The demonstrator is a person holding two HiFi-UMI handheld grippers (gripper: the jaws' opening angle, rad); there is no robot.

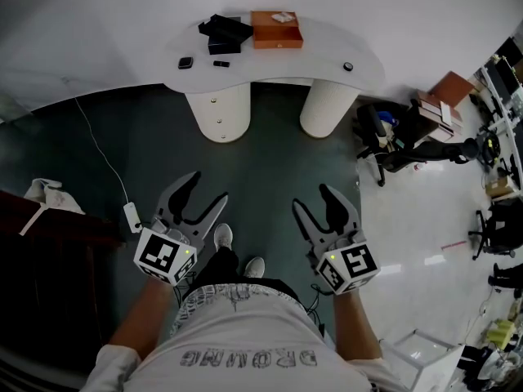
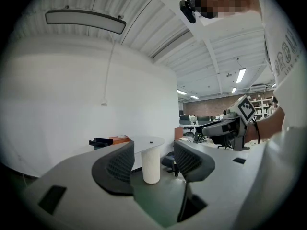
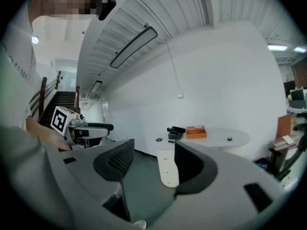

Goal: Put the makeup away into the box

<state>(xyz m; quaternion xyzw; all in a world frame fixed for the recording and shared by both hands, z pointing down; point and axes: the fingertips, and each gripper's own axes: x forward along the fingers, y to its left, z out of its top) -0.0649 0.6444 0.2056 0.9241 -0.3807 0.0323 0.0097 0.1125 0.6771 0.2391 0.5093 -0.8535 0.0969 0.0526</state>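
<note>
Left gripper [image 1: 206, 191] and right gripper [image 1: 312, 199], jaws apart and empty, were held well short of the desk [image 1: 328, 54]; box [image 1: 276, 29] lay at its far edge.

White curved table [image 1: 327, 55] on two pale pillars [image 1: 218, 109], far across the dark floor [image 1: 270, 170].
Carried an orange box [image 1: 276, 29] at the far edge, a black case [image 1: 225, 33] just left of it; bore a small dark compact [image 1: 185, 63] and short black stick [image 1: 221, 63] nearer left, a round dark piece [image 1: 348, 67] alone at right.
</note>
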